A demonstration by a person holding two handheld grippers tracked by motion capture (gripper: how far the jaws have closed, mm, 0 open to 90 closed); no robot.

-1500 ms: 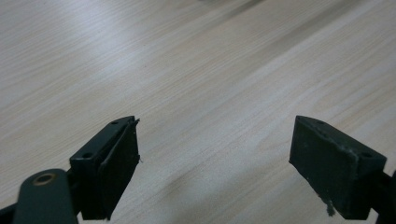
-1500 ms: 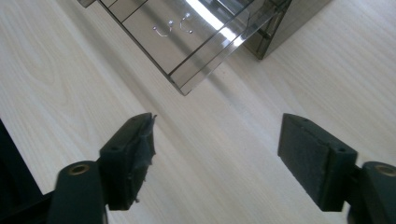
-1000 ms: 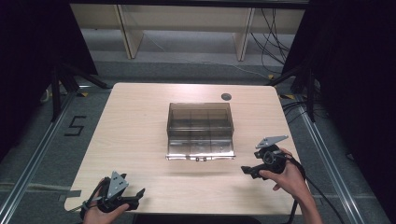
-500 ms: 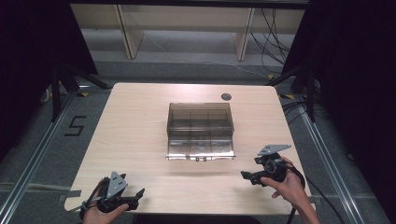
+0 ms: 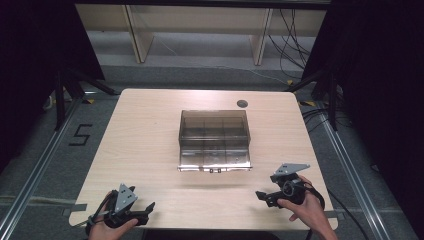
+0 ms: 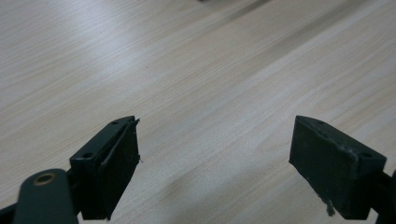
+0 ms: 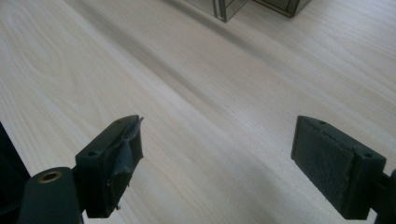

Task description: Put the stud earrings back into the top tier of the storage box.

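Note:
A clear smoky plastic box [image 5: 214, 140] with inner compartments sits closed at the middle of the wooden table [image 5: 150, 130]. My left gripper [image 5: 148, 209] rests low at the table's front left corner in a hand; it is open, with bare wood between its jaws [image 6: 215, 158]. My right gripper [image 5: 261, 196] is held at the front right, pointing left, a short way in front of the box's right corner. It is open too, nothing between its jaws [image 7: 217, 158]. A corner of the box [image 7: 229, 9] shows at the top of the right gripper view.
A small dark round disc [image 5: 242, 103] lies near the table's far edge, behind the box. Cables trail on the floor at the right [image 5: 320, 115]. A floor marking "5" [image 5: 80, 135] lies left of the table. Shelving legs stand beyond the far edge.
My right gripper has drawn back toward the table's front edge and slightly right, away from the box. The left gripper has stayed put.

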